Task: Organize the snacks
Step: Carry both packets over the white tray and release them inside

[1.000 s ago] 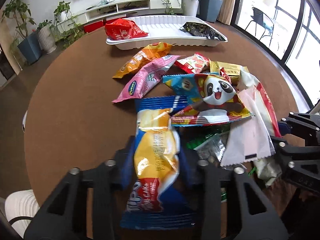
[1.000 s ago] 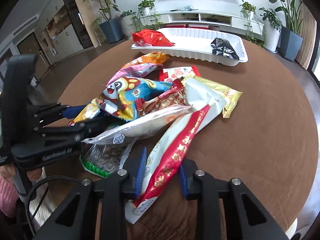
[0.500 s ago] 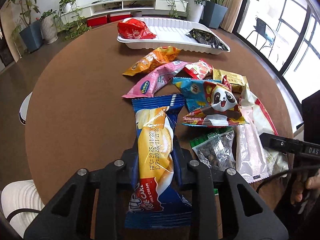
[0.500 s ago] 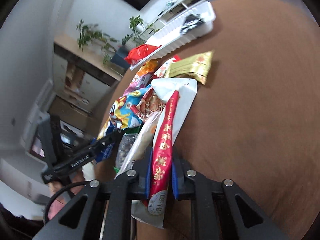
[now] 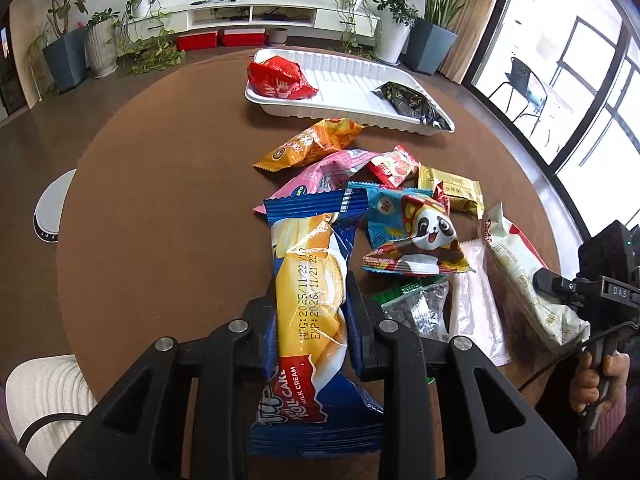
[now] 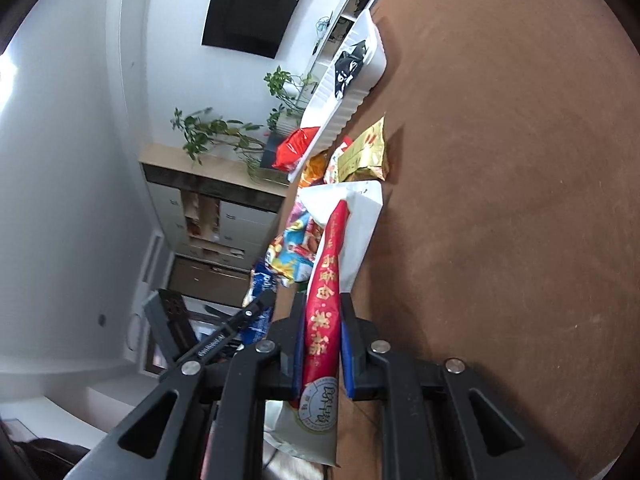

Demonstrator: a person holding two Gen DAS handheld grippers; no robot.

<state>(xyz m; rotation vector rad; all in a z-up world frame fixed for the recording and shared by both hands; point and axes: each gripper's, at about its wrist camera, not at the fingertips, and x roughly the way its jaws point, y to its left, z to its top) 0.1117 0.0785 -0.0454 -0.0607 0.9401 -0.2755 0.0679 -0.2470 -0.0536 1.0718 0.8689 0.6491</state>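
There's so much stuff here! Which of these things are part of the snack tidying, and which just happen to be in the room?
Part of the job:
- roll cake packet, clamped in the left gripper
- white and red packet, clamped in the right gripper
- white tray, holding a red bag and a black bag
- panda packet and the other loose packets

Just lying about:
- potted plants
- TV shelf
- chair outside

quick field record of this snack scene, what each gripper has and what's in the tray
left gripper: shut on the blue roll cake packet
right gripper: shut on the white and red packet
tray: white, at the far side of the round brown table
in tray: red packet at one end, black packet at the other
loose on table: panda packet, orange packet, pink packet, gold packet
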